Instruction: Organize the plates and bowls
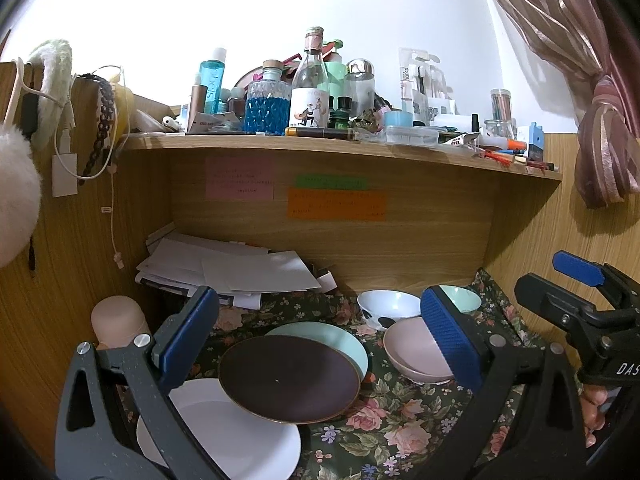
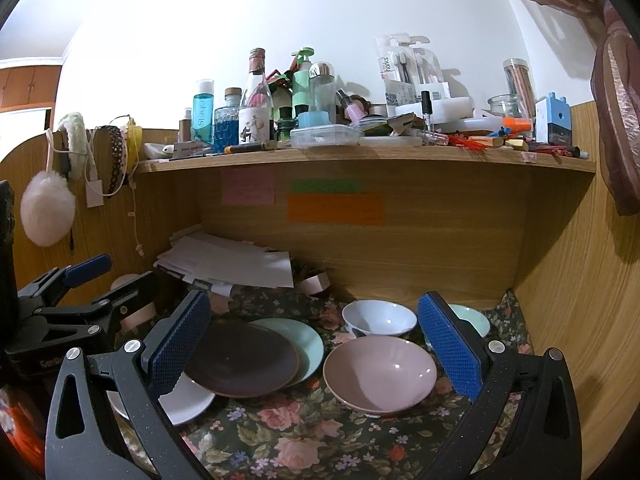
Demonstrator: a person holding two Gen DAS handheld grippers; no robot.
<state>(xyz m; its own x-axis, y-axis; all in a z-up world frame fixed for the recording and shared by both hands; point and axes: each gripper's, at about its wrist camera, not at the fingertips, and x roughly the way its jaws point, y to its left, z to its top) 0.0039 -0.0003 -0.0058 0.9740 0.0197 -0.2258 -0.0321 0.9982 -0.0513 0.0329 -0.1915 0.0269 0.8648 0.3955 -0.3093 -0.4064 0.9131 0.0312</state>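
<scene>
On the floral cloth (image 1: 400, 424) a dark brown plate (image 1: 288, 380) overlaps a mint plate (image 1: 340, 340) and a white plate (image 1: 224, 436). To the right sit a pink bowl (image 1: 416, 352), a white bowl (image 1: 388, 306) and a mint bowl (image 1: 464, 298). My left gripper (image 1: 320, 340) is open and empty above the plates. My right gripper (image 2: 316, 348) is open and empty above the pink bowl (image 2: 380, 372) and the brown plate (image 2: 244, 364). The right gripper also shows at the right of the left wrist view (image 1: 560, 292).
A stack of papers (image 1: 224, 268) lies at the back left under a wooden shelf (image 1: 320, 144) crowded with bottles and pens. Wooden walls close the desk nook left and right. A pink cup (image 1: 116, 318) stands at the left. A curtain (image 1: 600, 120) hangs at the right.
</scene>
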